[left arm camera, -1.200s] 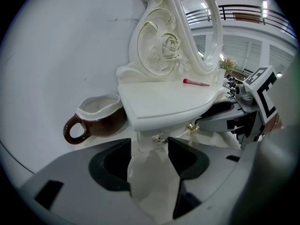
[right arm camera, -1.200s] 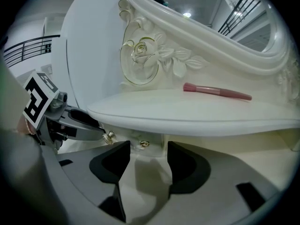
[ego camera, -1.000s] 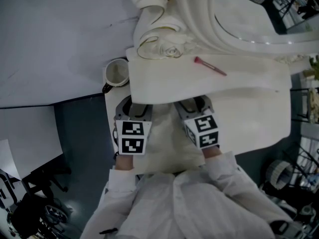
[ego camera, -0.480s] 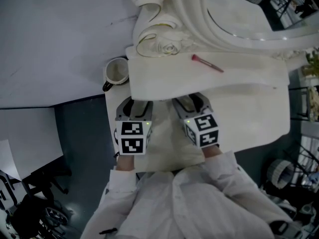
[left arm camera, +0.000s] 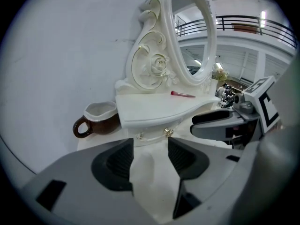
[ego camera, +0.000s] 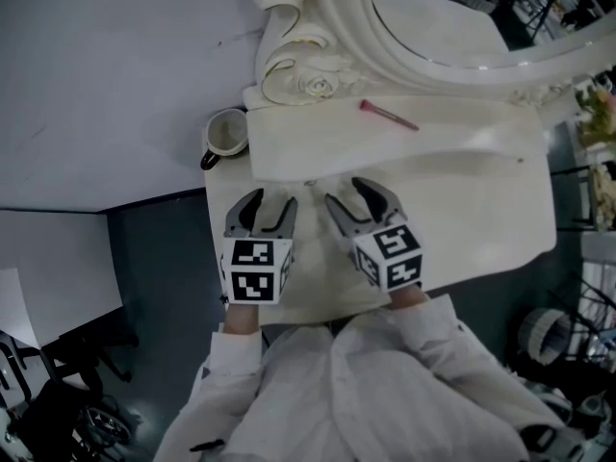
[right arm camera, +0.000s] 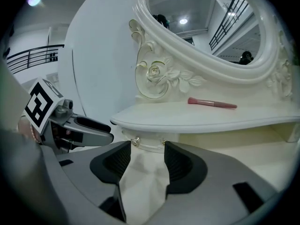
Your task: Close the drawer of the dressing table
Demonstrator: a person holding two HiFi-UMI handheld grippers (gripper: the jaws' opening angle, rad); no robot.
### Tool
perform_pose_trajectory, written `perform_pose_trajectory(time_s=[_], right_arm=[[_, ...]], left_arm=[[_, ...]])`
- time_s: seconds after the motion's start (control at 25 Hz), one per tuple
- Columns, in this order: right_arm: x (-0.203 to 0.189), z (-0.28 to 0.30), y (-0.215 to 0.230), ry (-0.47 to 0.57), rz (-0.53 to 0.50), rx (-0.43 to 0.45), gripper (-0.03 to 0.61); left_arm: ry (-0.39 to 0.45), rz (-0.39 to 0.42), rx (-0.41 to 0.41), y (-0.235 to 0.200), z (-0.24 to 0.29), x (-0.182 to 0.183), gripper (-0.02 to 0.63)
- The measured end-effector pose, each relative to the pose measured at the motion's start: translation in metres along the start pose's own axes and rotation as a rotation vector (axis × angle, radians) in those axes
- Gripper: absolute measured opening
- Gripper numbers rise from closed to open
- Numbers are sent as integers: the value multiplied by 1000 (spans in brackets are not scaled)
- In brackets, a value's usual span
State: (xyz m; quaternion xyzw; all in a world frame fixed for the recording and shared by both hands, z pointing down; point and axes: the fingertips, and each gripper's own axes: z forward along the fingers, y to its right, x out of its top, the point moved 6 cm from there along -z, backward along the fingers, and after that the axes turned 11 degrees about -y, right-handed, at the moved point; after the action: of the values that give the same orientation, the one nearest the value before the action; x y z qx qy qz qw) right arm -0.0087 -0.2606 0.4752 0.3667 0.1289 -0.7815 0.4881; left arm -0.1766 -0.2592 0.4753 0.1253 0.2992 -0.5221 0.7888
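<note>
Under the raised shelf of the dressing table [ego camera: 462, 205], the drawer [left arm camera: 152, 133] sits tucked in, its knobbed front just ahead of your left gripper [ego camera: 274, 200] and right gripper [ego camera: 345, 192]. Both have their jaws apart, nothing between them. A brown mug [ego camera: 226, 135] stands left of the shelf; a pink makeup brush [ego camera: 388, 115] lies on it.
</note>
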Motion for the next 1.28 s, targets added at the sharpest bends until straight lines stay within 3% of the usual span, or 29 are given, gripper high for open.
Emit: perform_pose_trajectory(time_s=[0.44,0.6,0.84,1.04,1.28], right_arm=[[18,-45,-20,111,-48,53,215],[25,-65,-24,142,-71,52,138],[34,-87,-32,178,-148,30,90],[38,-100,-38,207,-166,35,43],[49,-118,-46,254,-175,67,17]], left_arm=[[104,70,-37,23,-48,16,227],[152,98,-53,34,-67,22,227],[225,151,-67,50,-91,32,220],[298,181,-30,56,-110,41,102],[332,194,-40,63,-122,44,57]])
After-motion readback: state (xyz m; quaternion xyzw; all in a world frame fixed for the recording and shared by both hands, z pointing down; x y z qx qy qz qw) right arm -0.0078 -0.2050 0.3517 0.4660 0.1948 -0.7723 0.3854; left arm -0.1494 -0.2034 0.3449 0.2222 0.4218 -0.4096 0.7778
